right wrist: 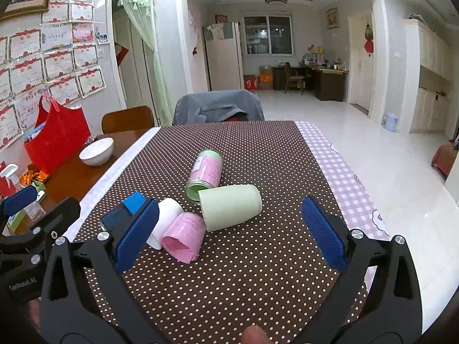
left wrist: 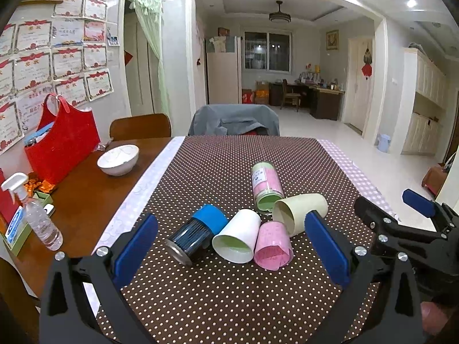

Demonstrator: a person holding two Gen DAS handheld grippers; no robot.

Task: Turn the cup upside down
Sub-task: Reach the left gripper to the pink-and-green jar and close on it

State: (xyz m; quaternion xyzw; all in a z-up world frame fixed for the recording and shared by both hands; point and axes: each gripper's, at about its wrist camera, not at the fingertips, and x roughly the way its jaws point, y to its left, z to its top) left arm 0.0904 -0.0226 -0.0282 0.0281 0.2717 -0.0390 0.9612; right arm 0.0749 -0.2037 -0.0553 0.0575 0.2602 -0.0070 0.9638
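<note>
Lying on its side amid the cluster on the dotted brown tablecloth [left wrist: 229, 301], white paper cup [left wrist: 238, 239], mouth toward camera; left gripper [left wrist: 229, 246] nearer, jaws wide; right gripper [right wrist: 229, 232] wide, empty.

My claws' pads [left wrist: 134, 253] blue, frames black. Tablecloth [left wrist: 229, 301] brown with white dots; beside it a pink-and-white checked cloth [right wrist: 338, 169]. Cups on their sides: one white cup [left wrist: 238, 238] with green inside, one pink speckled cup [left wrist: 274, 245], one pale green cup [right wrist: 231, 207]. Pink-labelled jar [left wrist: 265, 187], green ends. Dark ribbed jar [left wrist: 189, 238], blue cap. Red bag [left wrist: 61, 146]; white bowl [left wrist: 118, 159].
</note>
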